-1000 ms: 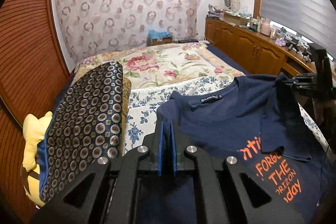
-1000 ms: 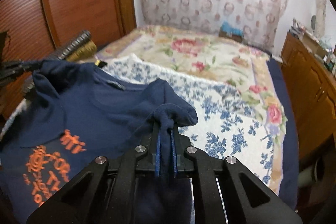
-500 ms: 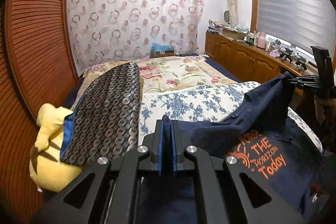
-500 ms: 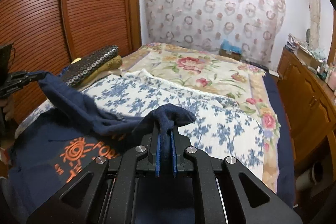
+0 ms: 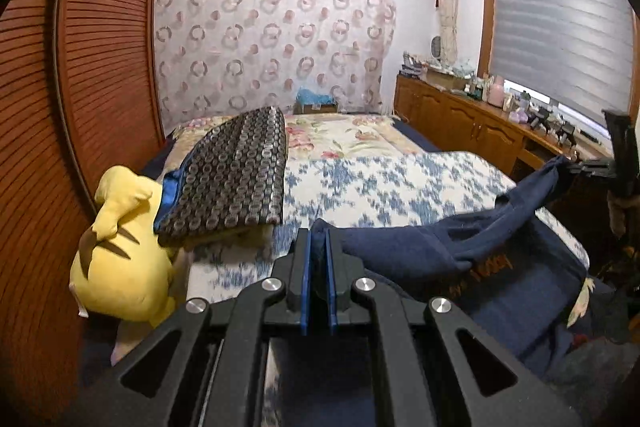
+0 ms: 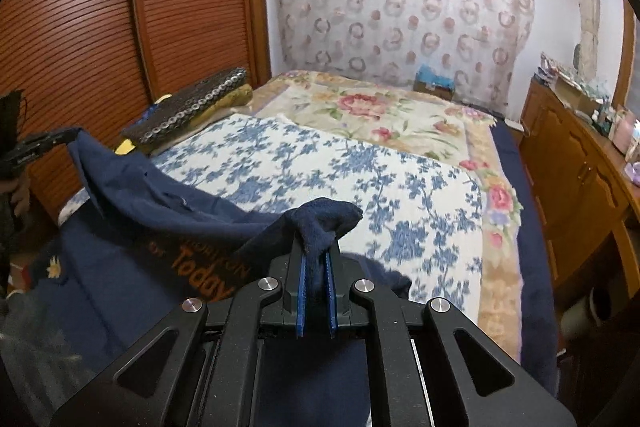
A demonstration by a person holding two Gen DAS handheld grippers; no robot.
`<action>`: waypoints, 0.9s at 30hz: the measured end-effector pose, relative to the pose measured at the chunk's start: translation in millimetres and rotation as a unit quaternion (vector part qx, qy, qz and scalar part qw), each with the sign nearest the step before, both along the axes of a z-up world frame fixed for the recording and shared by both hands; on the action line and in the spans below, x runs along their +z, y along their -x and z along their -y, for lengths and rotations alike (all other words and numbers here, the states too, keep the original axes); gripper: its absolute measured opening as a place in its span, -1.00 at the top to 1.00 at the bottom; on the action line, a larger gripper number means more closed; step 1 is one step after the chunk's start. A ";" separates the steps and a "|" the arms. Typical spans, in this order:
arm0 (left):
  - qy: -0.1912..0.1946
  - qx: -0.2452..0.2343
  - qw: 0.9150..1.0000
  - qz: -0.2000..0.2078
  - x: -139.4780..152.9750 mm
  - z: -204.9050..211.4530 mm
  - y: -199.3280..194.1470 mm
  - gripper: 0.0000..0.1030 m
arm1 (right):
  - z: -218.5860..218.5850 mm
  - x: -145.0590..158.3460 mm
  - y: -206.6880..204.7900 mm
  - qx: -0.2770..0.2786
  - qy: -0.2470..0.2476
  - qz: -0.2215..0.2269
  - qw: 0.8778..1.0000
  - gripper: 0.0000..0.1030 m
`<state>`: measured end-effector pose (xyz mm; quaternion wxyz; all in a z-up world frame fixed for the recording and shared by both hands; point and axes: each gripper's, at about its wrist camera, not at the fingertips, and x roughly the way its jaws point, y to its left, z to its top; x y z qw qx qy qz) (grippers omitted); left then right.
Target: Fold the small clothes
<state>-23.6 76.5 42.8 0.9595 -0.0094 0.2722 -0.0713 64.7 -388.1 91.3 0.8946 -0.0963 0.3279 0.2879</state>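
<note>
Clearly, a navy T-shirt (image 5: 420,251) with orange lettering was held at two points, stretched between the tongs above the near edge of the bed. The left gripper (image 5: 319,247) was clamped shut on a pinch of the navy cloth, and the right gripper (image 6: 316,247) was likewise closed on a bunched fold of the same garment. The rest of the shirt was draped over the blue-flowered bedspread (image 6: 360,179) at the near end, its orange print partly hidden by the folded-over cloth. A yellow plush toy (image 5: 120,259) was seen at the near left of the bed, with a dark circle-patterned cushion (image 5: 236,179) laid against it. A wooden cabinet (image 6: 576,163) was ranged along the right wall, well apart from the shirt.
</note>
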 end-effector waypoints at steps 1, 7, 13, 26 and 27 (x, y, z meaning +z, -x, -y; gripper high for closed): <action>-0.002 -0.001 1.000 -0.005 -2.1 0.8 3.0 0.90 | 1.8 1.3 5.0 0.000 0.000 0.000 1.000 0.90; -0.005 -0.006 0.999 -0.034 -12.7 4.5 21.5 0.90 | 9.6 -6.1 31.5 0.000 -0.003 -0.018 1.000 0.90; -0.021 -0.008 0.997 -0.072 -32.4 7.6 19.1 0.85 | 12.4 -48.0 43.7 -0.015 0.005 -0.061 0.998 0.89; -0.039 -0.018 0.996 -0.081 -33.5 6.4 -28.4 0.17 | 13.0 -39.5 26.0 -0.040 0.012 -0.025 0.999 0.12; -0.040 -0.021 0.996 -0.083 -34.4 7.4 -33.7 0.13 | 13.9 -37.9 21.5 -0.040 0.007 -0.023 0.999 0.11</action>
